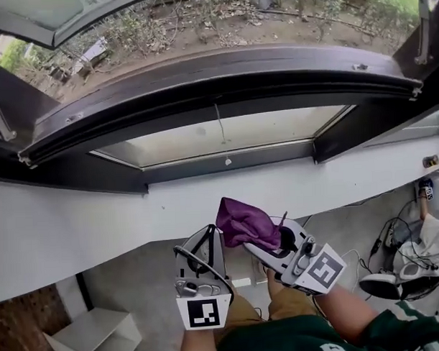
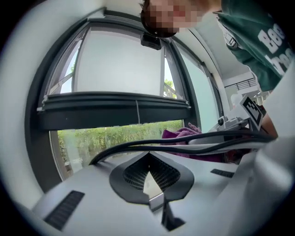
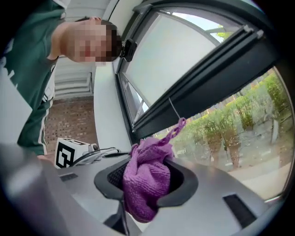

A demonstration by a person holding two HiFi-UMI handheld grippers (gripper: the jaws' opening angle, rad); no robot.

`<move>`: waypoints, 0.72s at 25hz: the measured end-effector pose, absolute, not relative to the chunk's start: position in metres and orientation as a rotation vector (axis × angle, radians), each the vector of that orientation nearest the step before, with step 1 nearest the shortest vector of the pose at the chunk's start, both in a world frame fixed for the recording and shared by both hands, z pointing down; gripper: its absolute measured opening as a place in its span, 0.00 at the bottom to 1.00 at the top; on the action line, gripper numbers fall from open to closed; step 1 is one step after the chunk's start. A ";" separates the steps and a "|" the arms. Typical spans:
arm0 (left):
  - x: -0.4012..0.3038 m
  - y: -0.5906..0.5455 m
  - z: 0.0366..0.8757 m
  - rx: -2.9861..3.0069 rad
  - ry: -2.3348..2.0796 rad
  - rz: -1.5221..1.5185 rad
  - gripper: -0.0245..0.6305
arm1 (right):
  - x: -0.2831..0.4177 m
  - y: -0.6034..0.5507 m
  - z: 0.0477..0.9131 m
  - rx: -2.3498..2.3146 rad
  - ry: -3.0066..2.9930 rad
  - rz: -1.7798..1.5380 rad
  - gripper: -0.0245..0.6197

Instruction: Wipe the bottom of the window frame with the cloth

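Our right gripper [image 1: 265,241] is clamped on the bunched purple knitted cloth [image 1: 244,222], down below the white ledge [image 1: 99,218] and apart from the dark metal window frame [image 1: 233,163]. Just beside it, our left gripper [image 1: 207,236] has its jaws pressed together on nothing.

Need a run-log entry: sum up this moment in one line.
right gripper: shut on cloth | left gripper: shut, empty | cloth: held below window frame, not touching | wipe: not begun
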State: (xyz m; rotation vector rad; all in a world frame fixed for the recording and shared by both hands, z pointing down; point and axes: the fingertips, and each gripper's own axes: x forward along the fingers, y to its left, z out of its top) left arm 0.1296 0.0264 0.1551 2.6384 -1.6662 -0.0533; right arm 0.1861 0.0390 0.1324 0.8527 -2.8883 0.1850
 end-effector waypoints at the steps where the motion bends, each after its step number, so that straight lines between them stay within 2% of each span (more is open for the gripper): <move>1: 0.117 0.021 0.169 2.632 -1.681 -0.057 0.04 | 0.175 0.035 0.151 0.846 -2.866 0.192 0.27; 8: 0.031 -0.017 0.284 2.681 -1.714 -0.131 0.04 | 0.095 0.005 0.285 0.882 -2.734 0.185 0.27; 15: -0.036 -0.058 0.434 2.537 -1.722 -0.114 0.04 | 0.027 -0.033 0.425 0.916 -2.640 0.262 0.27; 18: -0.051 -0.069 0.460 2.426 -1.773 -0.149 0.04 | 0.016 -0.045 0.446 0.917 -2.640 0.269 0.27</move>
